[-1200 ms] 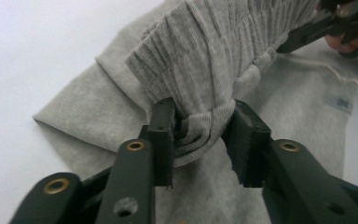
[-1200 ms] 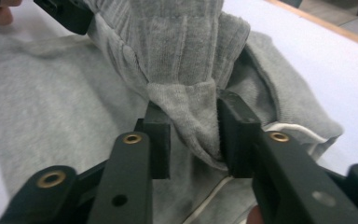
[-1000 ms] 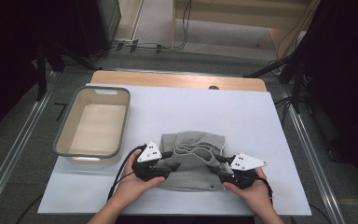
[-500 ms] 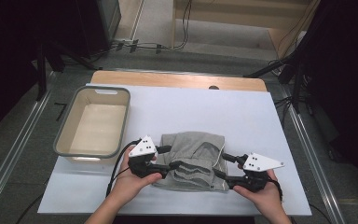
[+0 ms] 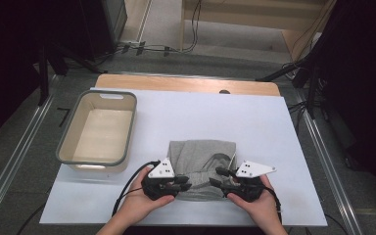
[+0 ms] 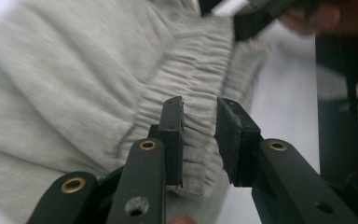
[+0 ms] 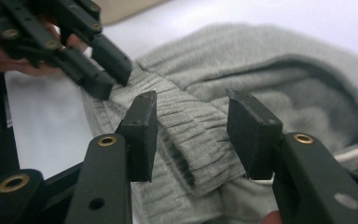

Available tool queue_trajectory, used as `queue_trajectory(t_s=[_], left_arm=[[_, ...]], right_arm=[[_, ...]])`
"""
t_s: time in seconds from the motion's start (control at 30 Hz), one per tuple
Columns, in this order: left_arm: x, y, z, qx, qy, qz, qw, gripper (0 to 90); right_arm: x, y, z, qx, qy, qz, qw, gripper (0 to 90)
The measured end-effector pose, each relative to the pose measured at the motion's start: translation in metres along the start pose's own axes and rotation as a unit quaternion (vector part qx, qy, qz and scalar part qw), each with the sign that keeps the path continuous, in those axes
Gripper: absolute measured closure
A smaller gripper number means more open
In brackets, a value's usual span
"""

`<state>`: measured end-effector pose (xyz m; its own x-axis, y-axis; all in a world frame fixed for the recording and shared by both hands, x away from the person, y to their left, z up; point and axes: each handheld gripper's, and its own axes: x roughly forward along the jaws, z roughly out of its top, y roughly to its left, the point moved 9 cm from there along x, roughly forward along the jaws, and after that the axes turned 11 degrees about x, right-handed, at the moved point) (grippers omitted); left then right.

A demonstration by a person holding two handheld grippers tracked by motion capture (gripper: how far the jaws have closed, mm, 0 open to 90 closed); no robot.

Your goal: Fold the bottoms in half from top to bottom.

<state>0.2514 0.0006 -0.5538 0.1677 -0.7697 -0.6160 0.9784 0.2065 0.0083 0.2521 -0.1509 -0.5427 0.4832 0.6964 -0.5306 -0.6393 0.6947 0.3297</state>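
A grey garment (image 5: pixel 201 164) with an elastic waistband lies folded on the white table top (image 5: pixel 200 117), near its front edge. My left gripper (image 5: pixel 185 184) comes at the garment's near edge from the left. In the left gripper view the left gripper (image 6: pixel 199 135) is open by a narrow gap over the gathered waistband (image 6: pixel 186 88). My right gripper (image 5: pixel 217 177) comes in from the right. In the right gripper view the right gripper (image 7: pixel 191 135) is wide open and straddles the waistband fold (image 7: pixel 191 126). The two grippers point at each other, a short way apart.
An empty beige basin (image 5: pixel 98 128) with a grey rim stands at the table's left. A wooden strip (image 5: pixel 186 84) runs along the far edge. Metal rails (image 5: pixel 323 161) flank the table, with cables on the floor behind.
Both grippers spread outward from the garment's sides half a second ago and have since come back inward to its near edge. The garment has barely shifted.
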Motion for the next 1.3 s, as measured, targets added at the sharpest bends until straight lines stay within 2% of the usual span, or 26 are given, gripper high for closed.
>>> queue_trajectory(t_s=[0.1, 0.17, 0.2, 0.33, 0.4, 0.5, 0.53, 0.6, 0.67, 0.77, 0.93, 1.0, 1.1, 1.2, 1.3], left_arm=[[0.002, 0.000, -0.003, -0.026, -0.017, -0.004, 0.9995, 72.8], [0.001, 0.002, -0.004, -0.025, -0.015, -0.004, 0.9996, 77.0], [0.001, 0.003, -0.004, -0.031, -0.017, -0.005, 0.9994, 78.8], [0.002, 0.003, -0.005, -0.040, -0.019, -0.003, 0.9990, 81.2], [0.002, 0.003, -0.005, -0.038, -0.019, -0.001, 0.9991, 81.2], [0.002, 0.003, -0.005, -0.037, -0.019, 0.001, 0.9991, 81.6], [0.002, 0.003, -0.005, -0.038, -0.019, 0.001, 0.9991, 82.1], [0.002, 0.003, -0.005, -0.038, -0.019, 0.001, 0.9991, 82.5], [0.002, 0.003, -0.005, -0.037, -0.018, 0.002, 0.9992, 82.5], [0.003, 0.002, -0.005, -0.036, -0.019, 0.005, 0.9992, 82.4], [0.003, 0.002, -0.005, -0.034, -0.020, 0.005, 0.9992, 82.2], [0.002, 0.002, -0.005, -0.030, -0.018, 0.007, 0.9994, 82.1], [0.002, 0.001, -0.005, -0.027, -0.018, 0.008, 0.9994, 81.7], [0.002, 0.001, -0.005, -0.026, -0.017, 0.008, 0.9995, 81.5], [0.002, 0.001, -0.005, -0.026, -0.018, 0.007, 0.9995, 81.5]], right_arm=[[0.002, -0.002, -0.010, 0.011, 0.025, -0.001, 0.9996, 58.5], [0.003, 0.000, -0.017, 0.012, 0.041, 0.000, 0.9991, 60.9], [0.003, 0.001, -0.020, 0.011, 0.046, 0.000, 0.9989, 61.0], [-0.004, 0.006, -0.018, 0.003, 0.045, 0.008, 0.9990, 53.4], [-0.012, 0.002, -0.009, 0.020, 0.024, 0.004, 0.9995, 50.8], [-0.018, -0.016, -0.005, 0.062, 0.002, -0.042, 0.9972, 50.3], [-0.017, -0.021, -0.005, 0.077, -0.001, -0.048, 0.9959, 50.3], [-0.013, -0.025, -0.007, 0.106, 0.000, -0.044, 0.9934, 50.3], [-0.006, -0.025, -0.010, 0.117, 0.013, -0.053, 0.9917, 50.7], [0.005, -0.020, -0.019, 0.106, 0.039, -0.062, 0.9916, 59.7], [0.005, -0.013, -0.020, 0.094, 0.044, -0.058, 0.9929, 80.6], [0.003, -0.012, -0.019, 0.091, 0.046, -0.060, 0.9930, 82.3], [-0.003, -0.010, -0.015, 0.090, 0.032, -0.059, 0.9936, 82.3], [-0.007, -0.009, -0.014, 0.092, 0.024, -0.057, 0.9938, 78.6], [-0.008, -0.009, -0.013, 0.099, 0.018, -0.042, 0.9940, 77.8]])
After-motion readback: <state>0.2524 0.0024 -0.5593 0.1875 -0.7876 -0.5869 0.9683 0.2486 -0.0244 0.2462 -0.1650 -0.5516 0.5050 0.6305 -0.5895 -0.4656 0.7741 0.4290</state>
